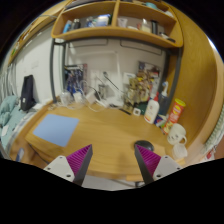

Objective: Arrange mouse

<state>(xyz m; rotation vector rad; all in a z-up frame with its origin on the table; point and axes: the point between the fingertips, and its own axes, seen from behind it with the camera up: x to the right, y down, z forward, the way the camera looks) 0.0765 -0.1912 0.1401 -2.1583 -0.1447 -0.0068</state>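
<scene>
My gripper (pixel 113 165) is open and empty, and its two fingers with magenta pads (pixel 79 160) are held wide apart above the near edge of a wooden desk (pixel 110 135). A light blue mouse mat (pixel 55 128) lies flat on the desk, ahead of the fingers and to the left. I cannot make out a mouse anywhere on the desk. Only bare wood lies between the fingers.
A wooden shelf (pixel 110 32) with books runs above the desk. Small clutter lines the back wall. A white bottle (pixel 153 108), an orange container (pixel 177 108) and white cups (pixel 178 135) stand at the right. A dark object (pixel 27 92) stands at the far left.
</scene>
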